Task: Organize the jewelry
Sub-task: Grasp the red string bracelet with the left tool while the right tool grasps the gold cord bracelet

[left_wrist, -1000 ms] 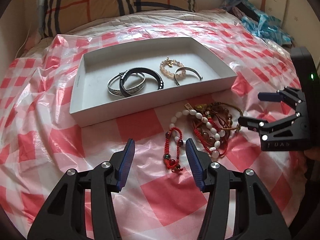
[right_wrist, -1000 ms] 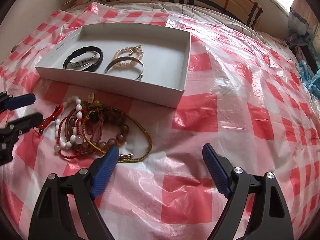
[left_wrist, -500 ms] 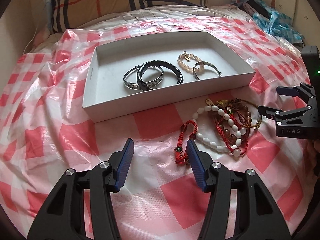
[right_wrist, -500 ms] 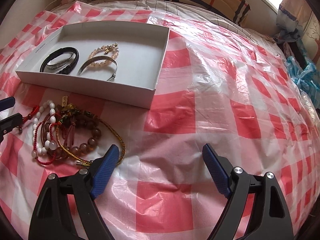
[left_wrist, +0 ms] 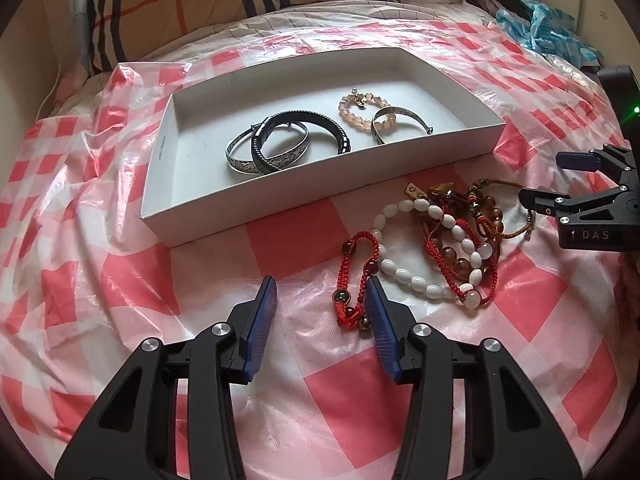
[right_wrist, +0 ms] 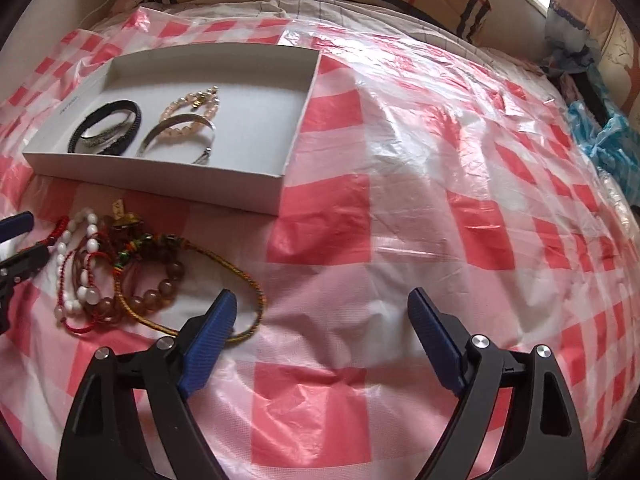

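A white tray [left_wrist: 280, 188] on the bed holds a silver bangle, a black bracelet [left_wrist: 304, 132], a pink bead bracelet [left_wrist: 362, 112] and a second bangle. A pile of bracelets [left_wrist: 448, 240] lies in front of it, also in the right wrist view [right_wrist: 120, 276]: white beads, red cords, brown beads, a gold cord. My left gripper [left_wrist: 322, 300] is open, its right finger beside the red cord bracelet [left_wrist: 356, 276]. My right gripper [right_wrist: 322, 316] is open and empty, right of the pile; it shows in the left wrist view [left_wrist: 548, 180].
A red-and-white checked plastic sheet [right_wrist: 400, 200] covers the bed. Plaid pillows [left_wrist: 180, 8] lie behind the tray. Blue plastic bags [right_wrist: 612, 140] sit at the far right edge.
Both grippers have shifted to the left and a little nearer; the tray and the pile now sit further right in the left view. Nothing was picked up.
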`<move>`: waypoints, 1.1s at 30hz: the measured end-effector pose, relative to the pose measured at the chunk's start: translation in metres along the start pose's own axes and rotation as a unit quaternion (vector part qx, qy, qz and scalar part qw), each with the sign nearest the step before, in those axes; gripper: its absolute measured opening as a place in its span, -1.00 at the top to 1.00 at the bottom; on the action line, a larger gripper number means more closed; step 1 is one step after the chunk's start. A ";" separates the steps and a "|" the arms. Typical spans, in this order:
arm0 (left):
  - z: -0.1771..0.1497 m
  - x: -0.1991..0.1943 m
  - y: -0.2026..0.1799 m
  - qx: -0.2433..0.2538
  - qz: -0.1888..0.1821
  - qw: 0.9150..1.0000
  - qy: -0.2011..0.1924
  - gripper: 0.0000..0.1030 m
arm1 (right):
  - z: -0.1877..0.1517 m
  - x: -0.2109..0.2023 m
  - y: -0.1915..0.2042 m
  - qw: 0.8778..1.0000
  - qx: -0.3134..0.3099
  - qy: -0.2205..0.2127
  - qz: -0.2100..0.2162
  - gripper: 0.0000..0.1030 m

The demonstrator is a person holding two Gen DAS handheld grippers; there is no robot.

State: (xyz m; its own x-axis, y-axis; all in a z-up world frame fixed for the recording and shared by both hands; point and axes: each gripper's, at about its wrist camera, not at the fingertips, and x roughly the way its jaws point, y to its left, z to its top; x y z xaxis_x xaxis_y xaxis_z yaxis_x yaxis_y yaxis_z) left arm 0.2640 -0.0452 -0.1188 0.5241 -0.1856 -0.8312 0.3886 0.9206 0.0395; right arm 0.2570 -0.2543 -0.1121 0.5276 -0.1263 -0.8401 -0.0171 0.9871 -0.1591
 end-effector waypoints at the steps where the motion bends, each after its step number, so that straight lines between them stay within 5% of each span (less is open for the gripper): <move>1: 0.000 0.000 -0.001 0.002 0.001 1.000 0.000 0.15 | 0.000 0.000 0.004 1.000 -0.004 0.000 0.012 -0.64; 5: 0.000 0.002 -0.002 0.004 0.000 1.000 0.001 0.17 | 0.000 0.005 0.021 0.999 -0.039 0.006 0.027 -0.36; 7: 0.002 0.004 -0.003 0.002 -0.020 1.000 0.009 0.74 | -0.001 0.006 0.021 0.998 -0.031 0.013 0.062 0.21; 10: 0.002 0.004 -0.002 -0.006 -0.058 0.998 0.018 0.81 | -0.004 0.007 0.013 0.991 0.000 0.029 0.127 0.84; 11: 0.002 0.003 -0.001 -0.013 -0.076 0.997 0.018 0.81 | -0.004 0.007 0.008 0.987 0.017 0.034 0.158 0.90; 18: 0.006 -0.012 0.015 -0.069 -0.142 0.987 -0.017 0.81 | -0.003 -0.009 -0.008 0.960 0.084 0.003 0.265 0.91; 30: 0.012 -0.027 0.026 -0.089 -0.133 0.985 -0.059 0.81 | 0.008 -0.049 -0.038 0.890 0.151 -0.093 0.420 0.92; 33: 0.013 -0.032 0.026 -0.088 -0.131 0.985 -0.073 0.81 | 0.009 -0.051 -0.043 0.883 0.162 -0.102 0.428 0.92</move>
State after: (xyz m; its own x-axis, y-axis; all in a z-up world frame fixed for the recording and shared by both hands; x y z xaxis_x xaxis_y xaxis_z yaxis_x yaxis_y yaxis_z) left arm 0.2671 -0.0194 -0.0840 0.5316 -0.4602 -0.7111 0.3937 0.8776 -0.2735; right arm 0.2388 -0.2889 -0.0575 0.5818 0.6673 -0.4650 -0.2570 0.6932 0.6733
